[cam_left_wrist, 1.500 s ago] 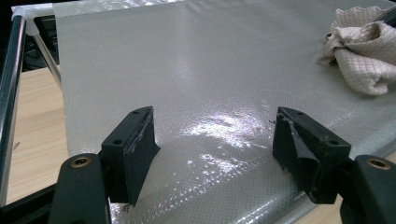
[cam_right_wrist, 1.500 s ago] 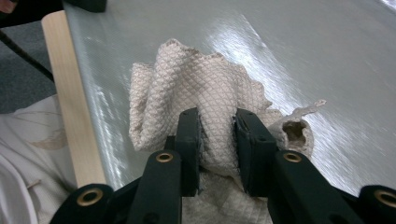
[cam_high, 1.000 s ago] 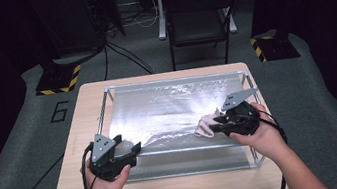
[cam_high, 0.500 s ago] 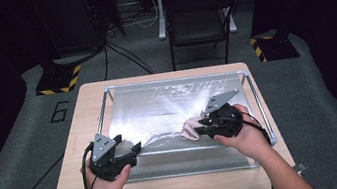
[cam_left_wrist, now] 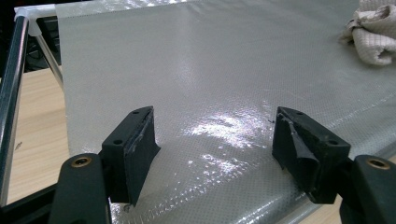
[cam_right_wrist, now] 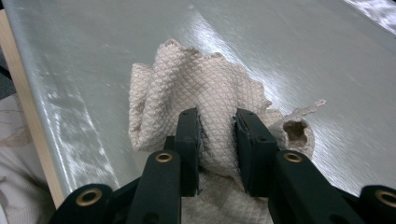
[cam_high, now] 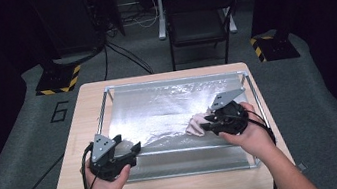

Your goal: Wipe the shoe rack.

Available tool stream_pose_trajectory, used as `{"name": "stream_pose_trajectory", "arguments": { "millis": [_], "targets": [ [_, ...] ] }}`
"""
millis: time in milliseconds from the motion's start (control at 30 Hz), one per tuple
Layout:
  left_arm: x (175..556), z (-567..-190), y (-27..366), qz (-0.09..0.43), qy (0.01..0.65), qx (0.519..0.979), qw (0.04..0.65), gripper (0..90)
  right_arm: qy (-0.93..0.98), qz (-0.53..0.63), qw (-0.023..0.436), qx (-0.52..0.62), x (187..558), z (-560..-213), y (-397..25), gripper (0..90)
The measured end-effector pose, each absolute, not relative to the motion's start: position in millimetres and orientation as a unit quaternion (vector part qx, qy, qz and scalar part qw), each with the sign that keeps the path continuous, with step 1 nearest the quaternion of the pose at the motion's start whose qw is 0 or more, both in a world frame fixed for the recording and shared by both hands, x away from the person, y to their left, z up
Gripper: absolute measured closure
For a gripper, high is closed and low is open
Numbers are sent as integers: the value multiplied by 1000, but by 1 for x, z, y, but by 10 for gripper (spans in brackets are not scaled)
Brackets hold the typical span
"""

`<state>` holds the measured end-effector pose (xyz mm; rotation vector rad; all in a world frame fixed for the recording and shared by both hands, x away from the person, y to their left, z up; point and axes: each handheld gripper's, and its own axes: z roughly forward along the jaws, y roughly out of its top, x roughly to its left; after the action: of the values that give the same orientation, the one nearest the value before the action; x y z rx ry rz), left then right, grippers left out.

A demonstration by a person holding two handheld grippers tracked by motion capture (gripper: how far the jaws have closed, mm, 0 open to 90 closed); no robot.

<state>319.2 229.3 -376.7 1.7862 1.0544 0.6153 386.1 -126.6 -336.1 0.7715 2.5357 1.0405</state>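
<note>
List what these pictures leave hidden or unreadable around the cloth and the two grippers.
- Beige waffle-weave cloth: in the right gripper view, its near part sits behind the right gripper jaws clamped on it.
- Same cloth in the left gripper view: cut off by the top right edge.
- Left gripper: in the high view, its grey plate hides how its jaws stand.
- Shiny silver sheet: glare hides any dirt.

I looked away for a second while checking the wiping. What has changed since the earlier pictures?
The right gripper, shut on the cloth, slid leftward across the shiny sheet. The left gripper stayed open at the sheet's near left edge.
</note>
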Motion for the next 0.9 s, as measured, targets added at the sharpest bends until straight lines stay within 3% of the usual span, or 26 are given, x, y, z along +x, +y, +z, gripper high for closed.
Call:
{"name": "stream_pose_trajectory", "arguments": {
  "millis": [433,900],
  "targets": [
    [319,-377,229,251,431,729,469,298,876,357,146,288,381,-333,-164,719],
    [317,-371,227,245,429,738,459,297,873,363,147,290,380,-337,-143,721]
  ]
}}
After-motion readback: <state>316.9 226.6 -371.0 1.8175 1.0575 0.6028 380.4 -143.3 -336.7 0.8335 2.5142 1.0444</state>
